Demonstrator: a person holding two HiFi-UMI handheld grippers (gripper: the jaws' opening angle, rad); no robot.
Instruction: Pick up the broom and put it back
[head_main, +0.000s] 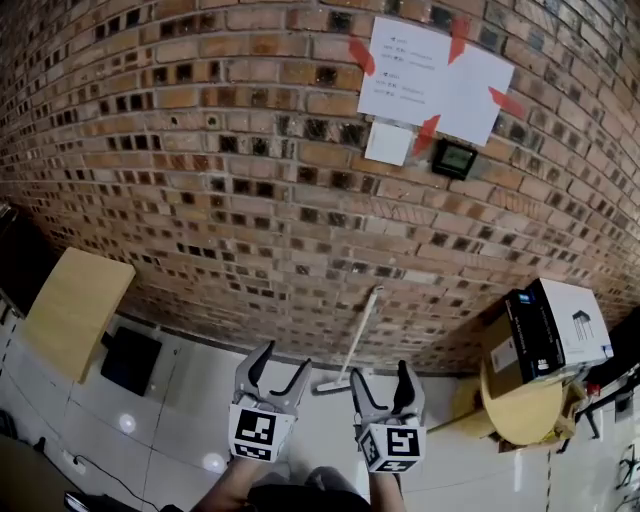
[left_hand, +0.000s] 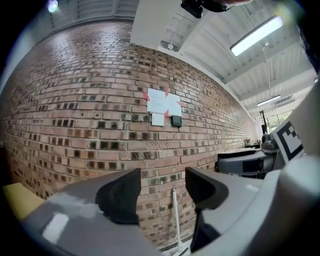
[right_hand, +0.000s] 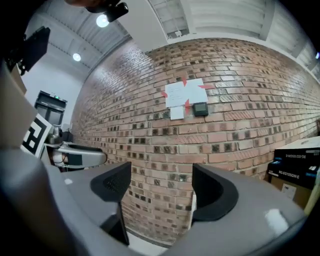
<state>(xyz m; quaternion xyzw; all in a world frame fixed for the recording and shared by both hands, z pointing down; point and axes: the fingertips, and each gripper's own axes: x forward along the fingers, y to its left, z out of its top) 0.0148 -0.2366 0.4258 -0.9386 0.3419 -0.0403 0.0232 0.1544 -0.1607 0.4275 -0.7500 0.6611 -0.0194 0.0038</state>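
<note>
A white broom (head_main: 356, 344) leans upright against the brick wall, its head on the floor by the wall's foot. In the left gripper view the broom's handle (left_hand: 175, 216) shows between the jaws, some way off. My left gripper (head_main: 279, 373) is open and empty, held low in front of the wall, left of the broom. Beside it my right gripper (head_main: 383, 381) is also open and empty, just right of the broom's head. In the right gripper view (right_hand: 159, 192) a pale strip of the broom (right_hand: 193, 211) shows beside the right jaw.
A brick wall (head_main: 250, 170) fills the view, with white papers (head_main: 430, 75) and a small dark panel (head_main: 453, 158) taped on it. A box (head_main: 550, 335) sits on a round yellow table (head_main: 520, 410) at right. A wooden board (head_main: 72, 310) and a dark bin (head_main: 132, 360) stand at left.
</note>
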